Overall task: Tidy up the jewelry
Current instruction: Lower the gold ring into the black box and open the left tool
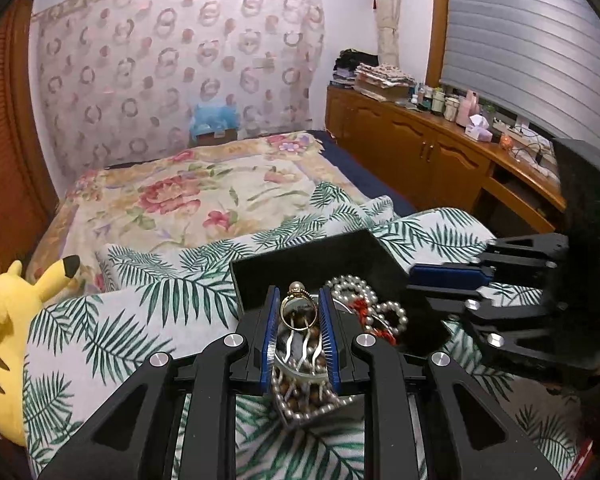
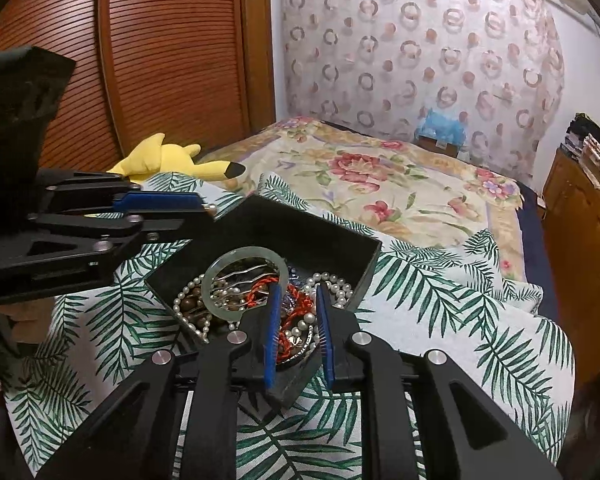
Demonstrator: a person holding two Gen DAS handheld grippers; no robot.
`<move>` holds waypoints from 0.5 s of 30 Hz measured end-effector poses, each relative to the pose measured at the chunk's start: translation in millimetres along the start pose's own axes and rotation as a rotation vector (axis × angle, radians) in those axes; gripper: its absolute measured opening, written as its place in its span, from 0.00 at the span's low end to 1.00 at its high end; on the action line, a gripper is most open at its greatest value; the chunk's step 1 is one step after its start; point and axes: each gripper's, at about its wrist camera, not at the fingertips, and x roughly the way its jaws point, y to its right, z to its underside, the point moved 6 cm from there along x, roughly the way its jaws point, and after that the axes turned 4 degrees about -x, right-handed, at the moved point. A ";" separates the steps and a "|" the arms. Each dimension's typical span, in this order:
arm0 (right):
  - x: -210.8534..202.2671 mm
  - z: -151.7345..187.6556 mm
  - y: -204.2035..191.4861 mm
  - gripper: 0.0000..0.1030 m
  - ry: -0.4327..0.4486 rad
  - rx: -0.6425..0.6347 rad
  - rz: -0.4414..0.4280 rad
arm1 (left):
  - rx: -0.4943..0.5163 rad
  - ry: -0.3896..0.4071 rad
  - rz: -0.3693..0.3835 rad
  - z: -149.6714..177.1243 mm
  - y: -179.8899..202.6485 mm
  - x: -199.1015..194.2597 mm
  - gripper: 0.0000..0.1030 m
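Note:
An open black box (image 1: pixel 312 264) lies on a palm-leaf cloth and holds pearl strands (image 1: pixel 356 288), a red cord (image 2: pixel 296 300), brown beads and silver pins. My left gripper (image 1: pixel 300 306) is shut on a gold ring with a pearl (image 1: pixel 297 312), held upright just above the box. In the right wrist view the left gripper (image 2: pixel 208 209) hovers over the box's (image 2: pixel 300 228) left corner. My right gripper (image 2: pixel 298 304) stands slightly open over the red cord, its pads pressing on nothing. A pale green bangle (image 2: pixel 212 276) rests on the jewelry beside its left finger. The right gripper (image 1: pixel 411 280) reaches in from the right.
The palm-leaf cloth (image 2: pixel 440 312) covers the near end of a bed with a floral blanket (image 1: pixel 204 192). A yellow plush toy (image 1: pixel 4 320) lies at the left. A wooden dresser (image 1: pixel 420 140) with bottles stands to the right, a slatted wardrobe (image 2: pixel 172 48) to the left.

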 end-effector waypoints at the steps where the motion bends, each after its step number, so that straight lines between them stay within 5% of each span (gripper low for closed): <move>1: -1.0 0.2 0.4 0.19 0.002 0.004 0.001 | 0.000 -0.002 -0.005 -1.2 -1.6 3.7 0.18; 9: -14.6 14.1 4.6 0.29 0.014 0.035 0.025 | -0.032 -0.031 -0.036 2.3 -9.9 18.0 0.19; 15: -31.3 25.0 6.5 0.33 0.037 0.086 0.066 | -0.035 -0.010 -0.048 6.9 -5.4 2.5 0.48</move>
